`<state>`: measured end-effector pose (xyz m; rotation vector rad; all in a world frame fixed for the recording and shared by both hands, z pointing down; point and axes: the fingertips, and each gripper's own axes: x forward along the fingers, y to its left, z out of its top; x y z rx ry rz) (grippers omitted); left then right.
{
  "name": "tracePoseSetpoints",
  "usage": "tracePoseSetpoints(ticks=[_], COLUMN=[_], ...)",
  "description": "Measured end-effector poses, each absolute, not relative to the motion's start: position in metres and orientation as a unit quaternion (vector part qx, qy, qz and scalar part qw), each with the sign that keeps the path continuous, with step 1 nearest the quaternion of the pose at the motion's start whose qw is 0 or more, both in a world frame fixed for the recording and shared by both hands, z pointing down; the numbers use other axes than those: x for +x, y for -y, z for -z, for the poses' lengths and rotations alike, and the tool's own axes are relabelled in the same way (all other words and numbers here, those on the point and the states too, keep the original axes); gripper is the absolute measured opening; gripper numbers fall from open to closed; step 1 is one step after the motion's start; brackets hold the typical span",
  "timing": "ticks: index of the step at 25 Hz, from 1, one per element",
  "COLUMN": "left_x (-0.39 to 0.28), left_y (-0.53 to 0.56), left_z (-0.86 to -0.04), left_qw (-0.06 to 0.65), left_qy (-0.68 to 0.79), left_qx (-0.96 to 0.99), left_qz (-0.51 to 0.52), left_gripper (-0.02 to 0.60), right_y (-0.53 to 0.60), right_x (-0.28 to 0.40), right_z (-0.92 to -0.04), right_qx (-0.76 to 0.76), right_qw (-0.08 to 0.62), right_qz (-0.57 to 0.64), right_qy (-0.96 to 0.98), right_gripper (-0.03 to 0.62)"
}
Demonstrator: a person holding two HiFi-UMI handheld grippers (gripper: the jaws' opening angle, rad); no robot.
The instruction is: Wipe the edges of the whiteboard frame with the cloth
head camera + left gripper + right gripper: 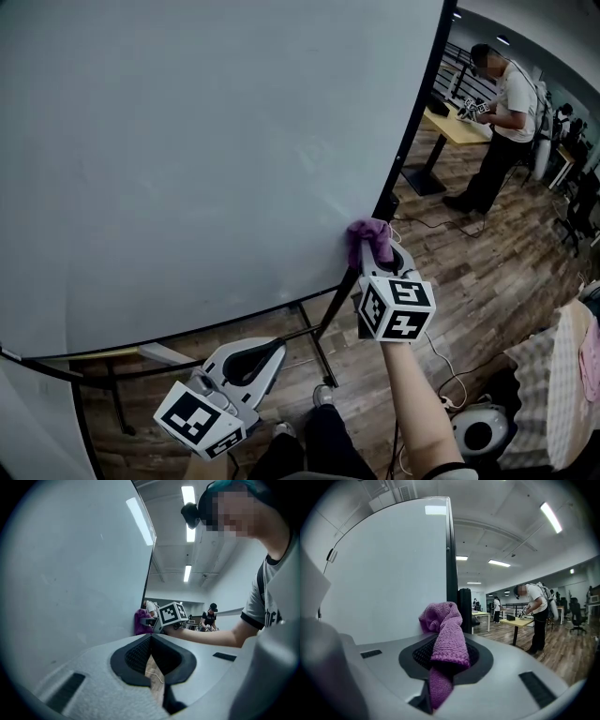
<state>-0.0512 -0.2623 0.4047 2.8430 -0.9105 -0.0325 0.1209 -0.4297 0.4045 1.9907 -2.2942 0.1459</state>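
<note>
The right gripper [377, 255] pinches the cloth [367, 235] at the whiteboard frame [413, 120]'s right edge, low down. The other edges likely remain. The left gripper [257, 351] is closed and empty.

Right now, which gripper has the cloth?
The right gripper: its jaws are shut on the purple cloth, held at the whiteboard's frame. The left gripper sits lower, jaws shut on nothing.

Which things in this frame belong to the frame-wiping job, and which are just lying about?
In the job:
purple cloth
right gripper, shut on it
black whiteboard frame

Not in the job:
left gripper, shut and empty
yellow desk
person standing by it
loose cables
white device
</note>
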Motion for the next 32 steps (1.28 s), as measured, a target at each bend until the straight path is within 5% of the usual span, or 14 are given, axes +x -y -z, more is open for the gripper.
tracePoseSetpoints(ticks=[32], left_x=[-0.042], left_y=[0.261], left_z=[-0.476], left_qw=[0.158], left_qy=[0.305], left_qx=[0.939], left_qz=[-0.024], left_gripper=[0.017], right_y=[0.435], right_x=[0.118], right_z=[-0.524], right_qx=[0.643], right_qw=[0.118], right_qz=[-0.119], right_qy=[0.747], right_gripper=[0.064])
